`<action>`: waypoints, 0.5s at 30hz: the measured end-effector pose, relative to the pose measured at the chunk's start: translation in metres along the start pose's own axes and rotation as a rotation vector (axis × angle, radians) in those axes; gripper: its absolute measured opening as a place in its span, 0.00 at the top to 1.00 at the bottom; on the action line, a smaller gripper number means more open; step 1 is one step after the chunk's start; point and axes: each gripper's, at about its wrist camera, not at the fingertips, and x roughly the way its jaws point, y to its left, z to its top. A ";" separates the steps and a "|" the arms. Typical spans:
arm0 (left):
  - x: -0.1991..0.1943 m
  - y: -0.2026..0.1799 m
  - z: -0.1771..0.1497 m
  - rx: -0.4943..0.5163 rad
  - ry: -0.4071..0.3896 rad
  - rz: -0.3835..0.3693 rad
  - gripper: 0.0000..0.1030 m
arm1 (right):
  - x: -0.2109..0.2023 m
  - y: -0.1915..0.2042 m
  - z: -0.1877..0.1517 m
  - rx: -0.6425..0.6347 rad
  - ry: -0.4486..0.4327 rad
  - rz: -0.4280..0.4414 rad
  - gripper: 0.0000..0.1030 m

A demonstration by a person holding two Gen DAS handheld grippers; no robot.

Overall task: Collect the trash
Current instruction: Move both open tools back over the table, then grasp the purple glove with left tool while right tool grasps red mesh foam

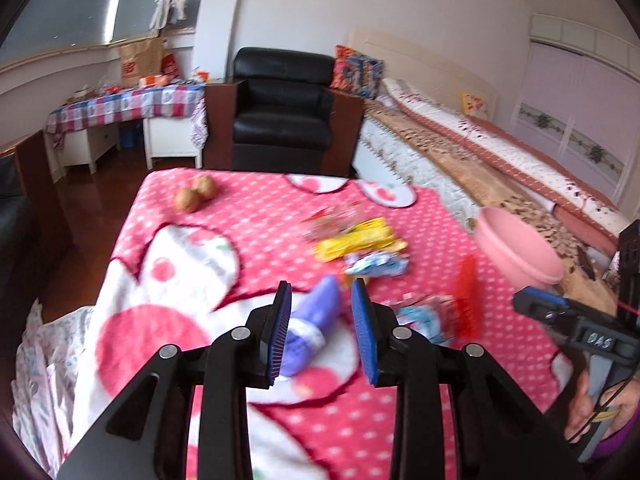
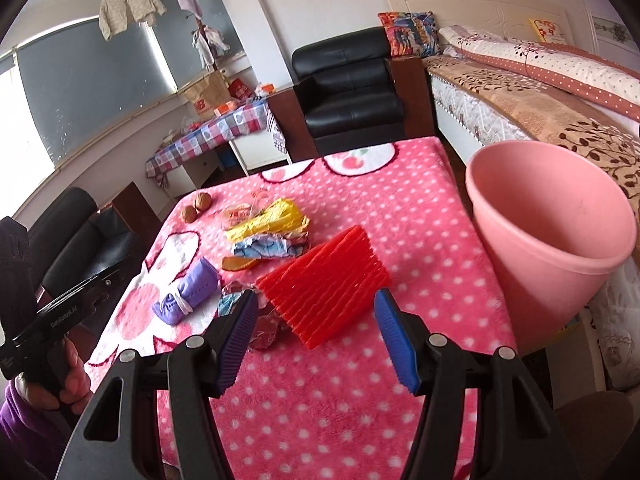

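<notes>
Between my left gripper pads lies nothing gripped: the jaws stand apart, and the purple soft roll, bound by a white band, shows through the gap on the fleece below, not pinched. My right gripper is spread wide and empty too, its ribbed blue pads flanking the near corner of a red corrugated sheet that lies flat just ahead of them.

Beyond that sheet, farther from my right jaws, the rest of the trash sits in a loose heap: a crumpled yellow foil wrapper, a blue-and-white crinkled wrapper, an orange peel-like scrap, and a small red wrapper beside my right gripper's left pad. Two wrinkled walnuts rest well apart at the far left of the cloth.

Everything lies on a plush pink blanket with white dots. Right of my right jaws stands a smooth pink plastic bin, tilted mouth toward me, beside the bed. A black leather armchair stands behind.
</notes>
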 end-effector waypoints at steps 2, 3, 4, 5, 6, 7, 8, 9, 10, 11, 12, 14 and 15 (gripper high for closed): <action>0.004 0.014 -0.006 -0.022 0.028 0.021 0.70 | 0.005 0.003 0.001 0.002 0.010 0.001 0.42; 0.006 0.019 -0.008 -0.028 0.037 0.031 0.70 | 0.008 0.005 0.002 0.002 0.016 -0.001 0.42; 0.009 0.025 -0.010 -0.038 0.048 0.036 0.70 | 0.011 0.006 0.002 0.000 0.021 -0.003 0.42; 0.012 0.029 -0.012 -0.050 0.060 0.031 0.70 | 0.013 0.007 0.001 -0.002 0.027 -0.004 0.41; 0.015 0.033 -0.013 -0.062 0.074 0.021 0.70 | 0.016 0.007 0.001 -0.003 0.034 -0.006 0.41; 0.018 0.036 -0.015 -0.073 0.090 0.010 0.70 | 0.019 0.007 0.002 -0.003 0.040 -0.006 0.41; 0.021 0.038 -0.015 -0.078 0.101 0.003 0.70 | 0.021 0.008 0.001 0.000 0.048 -0.005 0.40; 0.024 0.038 -0.016 -0.077 0.111 -0.001 0.70 | 0.024 0.008 0.001 0.004 0.056 -0.001 0.40; 0.027 0.038 -0.017 -0.076 0.121 -0.005 0.70 | 0.026 0.009 0.001 0.006 0.061 0.002 0.40; 0.031 0.038 -0.018 -0.075 0.138 -0.011 0.70 | 0.027 0.010 0.002 0.006 0.062 0.004 0.40; 0.035 0.037 -0.020 -0.077 0.155 -0.017 0.70 | 0.029 0.010 0.003 0.009 0.063 0.009 0.40; 0.038 0.034 -0.023 -0.081 0.175 -0.028 0.70 | 0.032 0.012 0.007 0.016 0.061 0.016 0.40; 0.038 0.031 -0.024 -0.083 0.177 -0.034 0.70 | 0.033 0.012 0.009 0.018 0.059 0.014 0.40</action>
